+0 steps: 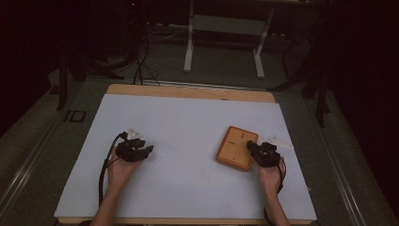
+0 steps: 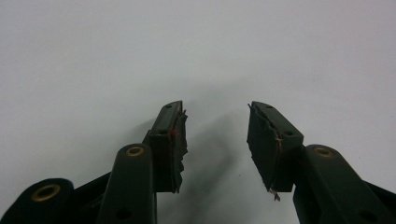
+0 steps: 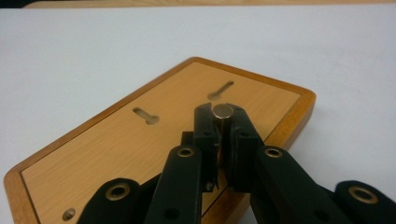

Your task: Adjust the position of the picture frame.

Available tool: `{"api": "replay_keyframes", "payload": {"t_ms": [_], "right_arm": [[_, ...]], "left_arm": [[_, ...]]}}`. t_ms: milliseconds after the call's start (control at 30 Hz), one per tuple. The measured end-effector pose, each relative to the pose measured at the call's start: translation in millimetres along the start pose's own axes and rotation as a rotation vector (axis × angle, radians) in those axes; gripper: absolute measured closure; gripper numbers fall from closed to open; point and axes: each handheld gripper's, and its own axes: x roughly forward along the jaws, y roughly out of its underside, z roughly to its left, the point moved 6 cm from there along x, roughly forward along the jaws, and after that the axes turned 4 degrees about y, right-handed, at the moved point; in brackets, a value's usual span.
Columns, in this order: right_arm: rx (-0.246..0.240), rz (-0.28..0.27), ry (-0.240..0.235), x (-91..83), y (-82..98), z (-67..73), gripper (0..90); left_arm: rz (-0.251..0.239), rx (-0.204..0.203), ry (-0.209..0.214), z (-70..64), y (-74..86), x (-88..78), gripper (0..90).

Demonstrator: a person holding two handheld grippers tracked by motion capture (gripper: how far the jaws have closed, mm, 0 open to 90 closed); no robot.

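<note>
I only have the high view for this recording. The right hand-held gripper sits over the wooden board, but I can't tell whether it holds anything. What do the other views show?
Observer: In the right gripper view, the right hand-held gripper is shut on a small metal cylinder, held upright between its jaws.

Operator: And the wooden board, anything on its face?

Observer: The wooden board has two keyhole-shaped slots cut into it, and a small screw head near one corner.

Operator: Left hand-held gripper, open or shut?

Observer: The left gripper view shows the left hand-held gripper open, nothing between its jaws, above the bare white table cover. Its pads look worn and torn at the edges.
</note>
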Motion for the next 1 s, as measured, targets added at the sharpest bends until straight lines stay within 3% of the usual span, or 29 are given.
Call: {"api": "replay_keyframes", "payload": {"t_ms": [133,267,467,533,700,1000], "right_arm": [[-0.029,-0.024,-0.003,-0.7,-1.8,4.8,84.7],[-0.063,-0.045,-0.007,-4.4,-3.7,10.1,84.8],[-0.071,-0.044,-0.033,-4.2,-4.5,14.2,84.8],[-0.099,-0.036,-0.043,-4.3,-4.8,17.8,84.8],[-0.117,-0.064,-0.042,-4.0,-10.6,23.0,84.8],[-0.163,-0.076,-0.088,0.2,-17.3,43.2,84.8]], "left_arm": [[-0.003,-0.006,0.005,0.5,-0.1,-0.1,56.0],[-0.030,-0.033,0.041,-0.4,-2.3,-3.0,57.0],[-0.018,-0.033,0.033,1.0,-0.7,-2.0,57.0],[-0.025,-0.040,0.032,2.3,-1.3,-2.1,57.0],[-0.027,-0.030,0.026,2.7,-1.1,-4.2,58.0],[-0.025,-0.026,0.021,3.0,-0.8,-3.9,58.9]]}}
